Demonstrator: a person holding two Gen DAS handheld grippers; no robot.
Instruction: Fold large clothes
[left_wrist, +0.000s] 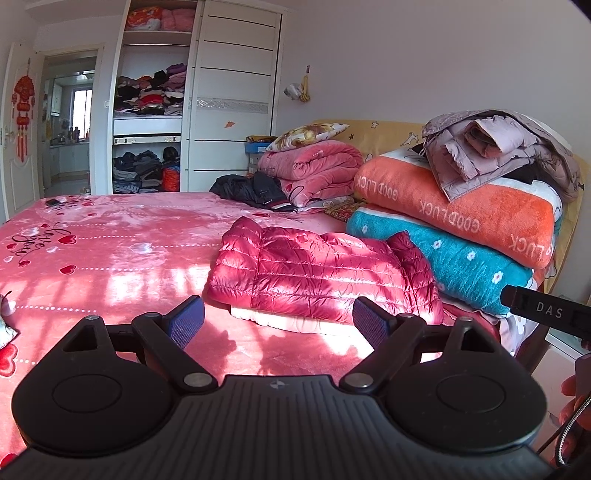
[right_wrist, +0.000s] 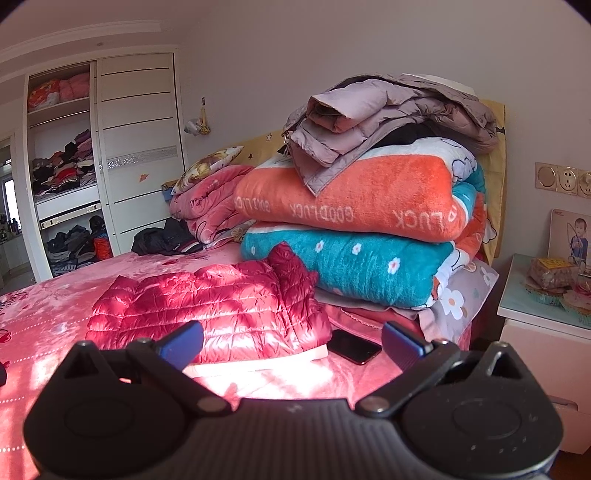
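Lying on the pink bedcover (left_wrist: 122, 236), the red quilted down jacket (left_wrist: 317, 273) is folded into a flat packet near the head of the bed, in patches of sunlight. To the left of it, far back, the wardrobe (left_wrist: 155, 96) is standing with its shelves full of clothes. The left gripper (left_wrist: 277, 317) is hovering just in front of the jacket with its blue pads (left_wrist: 186, 317) spread wide and nothing between them. The right gripper (right_wrist: 291, 341) is also hanging released above the bedcover, its pads apart, empty, close to the jacket's near edge. Just beside the jacket, on its right, a black phone (right_wrist: 354, 346) is lying flat. Behind the jacket, a teal blanket (right_wrist: 354, 266) is touching its far right corner and is carrying an orange blanket (right_wrist: 369, 199), and a mauve padded coat (right_wrist: 388, 122) is sitting on top. At the far right, a bedside cabinet (right_wrist: 546, 328) is standing next to the bed.
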